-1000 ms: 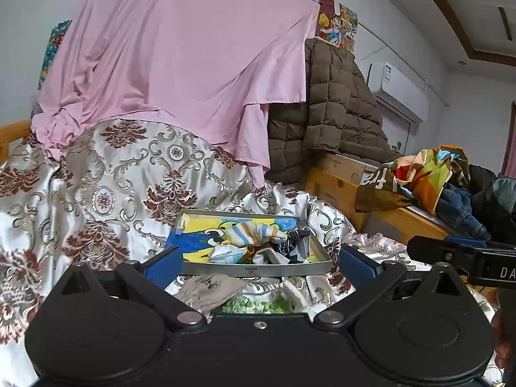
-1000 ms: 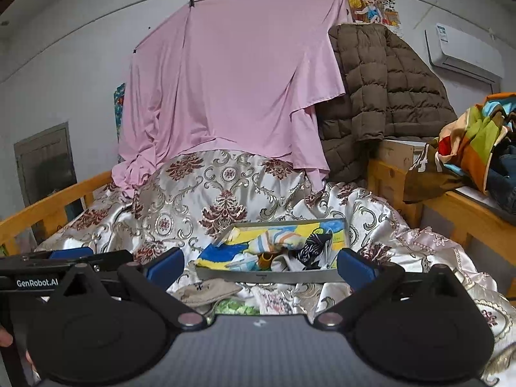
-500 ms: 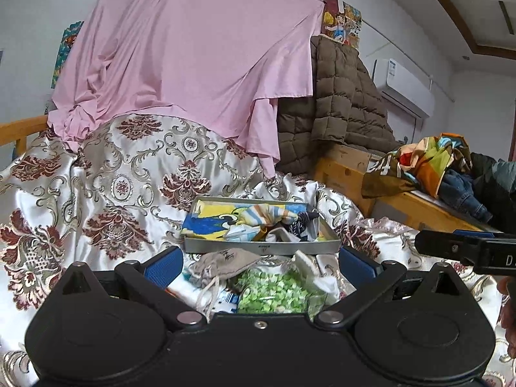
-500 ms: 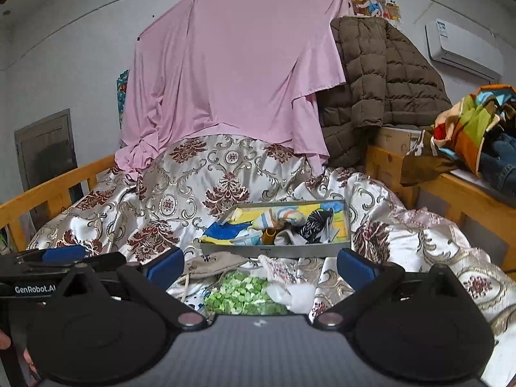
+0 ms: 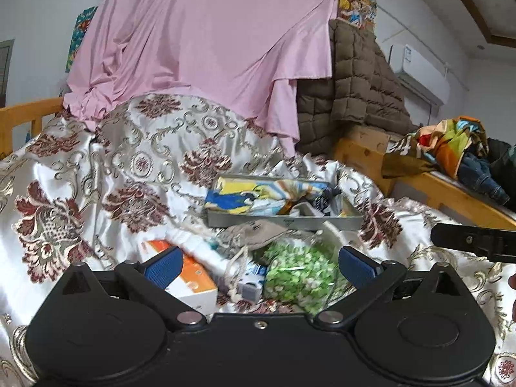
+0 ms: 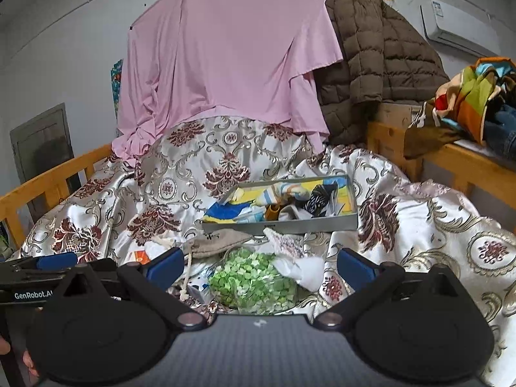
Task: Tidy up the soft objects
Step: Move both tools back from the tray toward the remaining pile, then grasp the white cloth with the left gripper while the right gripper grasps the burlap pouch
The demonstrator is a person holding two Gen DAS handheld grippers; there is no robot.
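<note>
A grey tray [image 5: 283, 224] [image 6: 280, 225] holding several crumpled colourful cloths lies on the patterned bedspread. In front of it sit a beige drawstring pouch [image 5: 254, 233] [image 6: 219, 240], a clear bag of green pieces [image 5: 300, 274] [image 6: 254, 282], white crumpled cloth [image 6: 303, 264] and an orange-and-white box [image 5: 190, 277]. My left gripper [image 5: 258, 266] is open just above the pile with nothing between its blue pads. Also open and empty, my right gripper [image 6: 259, 266] hovers over the green bag. Each gripper appears at the edge of the other's view.
A silver floral bedspread [image 5: 96, 177] [image 6: 435, 225] covers the bed. A pink sheet [image 5: 209, 42] and a brown quilted coat [image 6: 371, 64] hang behind. Wooden rails [image 6: 54, 177] flank the left; a wooden ledge [image 5: 451, 190] with piled clothes stands right.
Both grippers have drawn back and tilted down, so the pouch, green bag, white cloth and orange box have come into view in front of the tray. Both stay open.
</note>
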